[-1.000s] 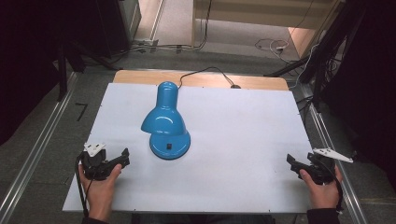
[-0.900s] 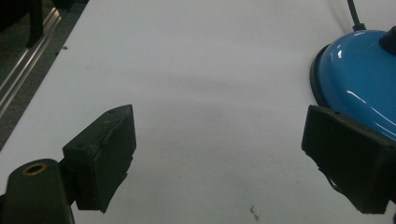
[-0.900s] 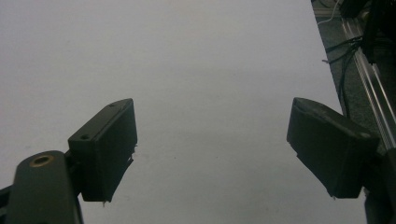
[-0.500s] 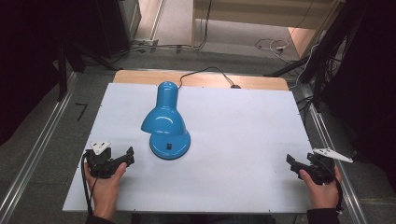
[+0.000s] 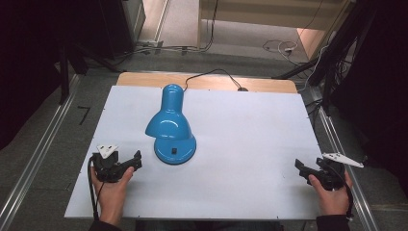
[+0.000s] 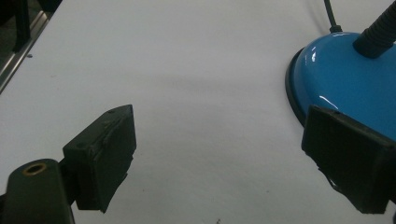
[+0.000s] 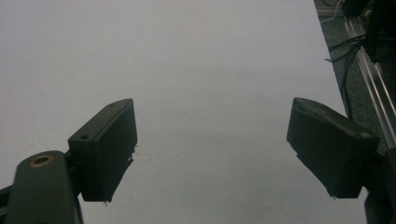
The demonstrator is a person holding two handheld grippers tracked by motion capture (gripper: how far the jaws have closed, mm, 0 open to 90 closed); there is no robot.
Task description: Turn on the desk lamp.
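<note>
High view: blue lamp (image 5: pixel 171 130) unlabelled | left gripper (image 5: pixel 126 164), right gripper (image 5: pixel 308 172) jaws wide, empty

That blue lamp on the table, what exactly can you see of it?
The blue lamp is glossy, metal-looking, and stands on a round, black-rimmed base with a small dark switch on top. A black ribbed flexible neck rises from the base; the bell-shaped shade droops over it, facing down. A black cord trails off the far table edge. It sits left of centre on the white table, near the open left gripper, which does not touch it.

lamp (image 6: pixel 348 79) base cut by left gripper view's right edge, black neck (image 6: pixel 378 29) cropped at top
</note>
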